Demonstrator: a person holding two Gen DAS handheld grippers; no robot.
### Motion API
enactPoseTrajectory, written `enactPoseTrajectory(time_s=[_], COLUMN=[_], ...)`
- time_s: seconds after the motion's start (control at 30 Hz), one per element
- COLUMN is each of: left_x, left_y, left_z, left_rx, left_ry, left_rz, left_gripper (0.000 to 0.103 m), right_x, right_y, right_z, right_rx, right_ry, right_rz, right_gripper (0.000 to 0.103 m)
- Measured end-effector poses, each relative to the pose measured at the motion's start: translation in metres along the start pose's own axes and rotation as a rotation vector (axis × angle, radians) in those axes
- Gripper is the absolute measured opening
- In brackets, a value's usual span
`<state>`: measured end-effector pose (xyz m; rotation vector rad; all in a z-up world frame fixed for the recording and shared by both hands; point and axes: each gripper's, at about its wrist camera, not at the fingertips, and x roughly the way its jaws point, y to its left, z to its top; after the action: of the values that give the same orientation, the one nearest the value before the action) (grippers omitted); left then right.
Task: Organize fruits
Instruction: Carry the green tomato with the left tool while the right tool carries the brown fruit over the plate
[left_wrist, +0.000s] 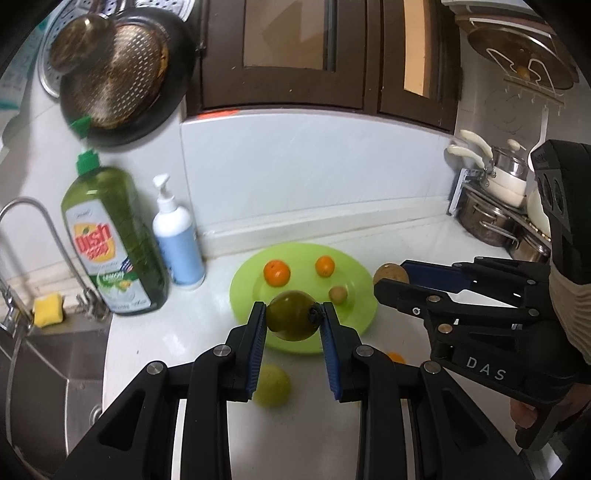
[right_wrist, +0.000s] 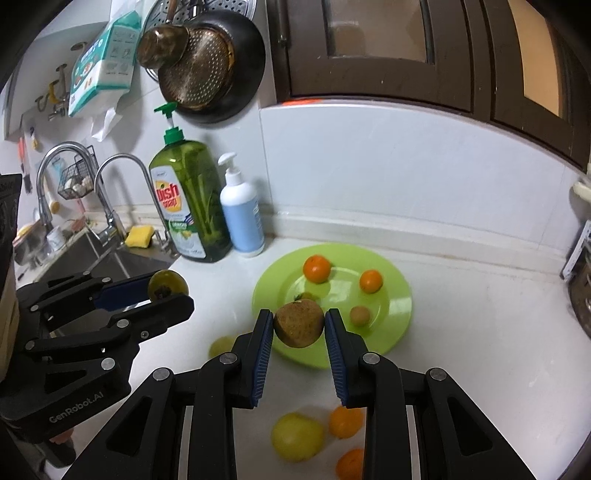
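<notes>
My left gripper is shut on a dark green round fruit, held above the near rim of a lime-green plate. On the plate lie two oranges and a small tan fruit. My right gripper is shut on a brown rough-skinned fruit, also over the near edge of the plate. Each gripper shows in the other's view: the right gripper to the right, the left gripper to the left. A yellow fruit and two oranges lie loose on the counter below.
A green dish soap bottle and a white pump bottle stand behind the plate on its left. The sink with faucet and yellow sponge is further left. Pots crowd the right. A colander pan hangs on the wall.
</notes>
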<state>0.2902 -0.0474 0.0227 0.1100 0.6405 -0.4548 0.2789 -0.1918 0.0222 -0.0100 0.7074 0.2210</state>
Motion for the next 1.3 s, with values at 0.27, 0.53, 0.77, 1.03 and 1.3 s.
enactPoseTrajectory(time_s=[0.27,0.53,0.77,1.03,1.3], left_x=[0.025,0.065,0.105,0.143,0.176], left_y=[-0.008,-0.020,-0.025,-0.027,-0.027], left_z=[0.025,0.042,0.053,0.051,0.047], left_rx=[0.023,0.030,0.023,0.041,0.060], left_ry=[0.014,0.071,0.127,0.199,0.265], left_rz=[-0.031,-0.068,-0.095,-0.103,-0.103], left_gripper=[0.029,0.029,0.029,0.029,0.029], right_x=[0.014,0.036,0.061,0.096,0.127], right_y=[-0.023,-0.050,-0.078,-0.099,-0.108], right_z=[0.020,0.030,0.031,0.025,0.017], right_rx=[0.002,0.002,0.026,0.046,0.065], right_ry=[0.009,0.041,0.076,0.131,0.189], right_rz=[-0.010,-0.032,-0.033,-0.019,0.004], right_gripper=[0.030,0.030,0.030,0.030,0.030])
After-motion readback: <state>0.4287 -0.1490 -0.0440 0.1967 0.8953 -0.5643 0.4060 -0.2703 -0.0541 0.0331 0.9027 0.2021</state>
